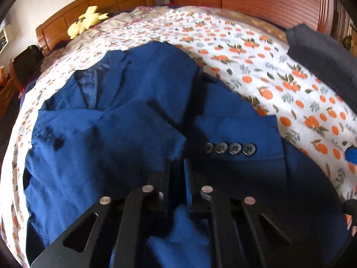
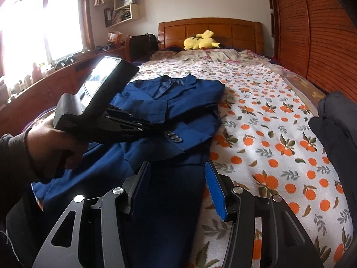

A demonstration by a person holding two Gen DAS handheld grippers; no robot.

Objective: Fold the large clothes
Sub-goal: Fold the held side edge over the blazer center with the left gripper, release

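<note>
I am closing my left claw [image 1: 177, 174], apparently pinching soft, limp blue jacket [image 1: 138, 102] cloth beside its cuff buttons [image 1: 229, 149]; right claw [image 2: 176, 187] is hovering half-open, empty.

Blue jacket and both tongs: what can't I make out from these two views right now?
- Left tongs: tips nearly shut on the blue jacket; pinched fabric dark and blurred, left wrist view.
- Jacket's lower hem: cut off by both views' bottom edges, behind the right tongs.
- Left sleeve cuff: hidden by the left hand, right wrist view.
</note>
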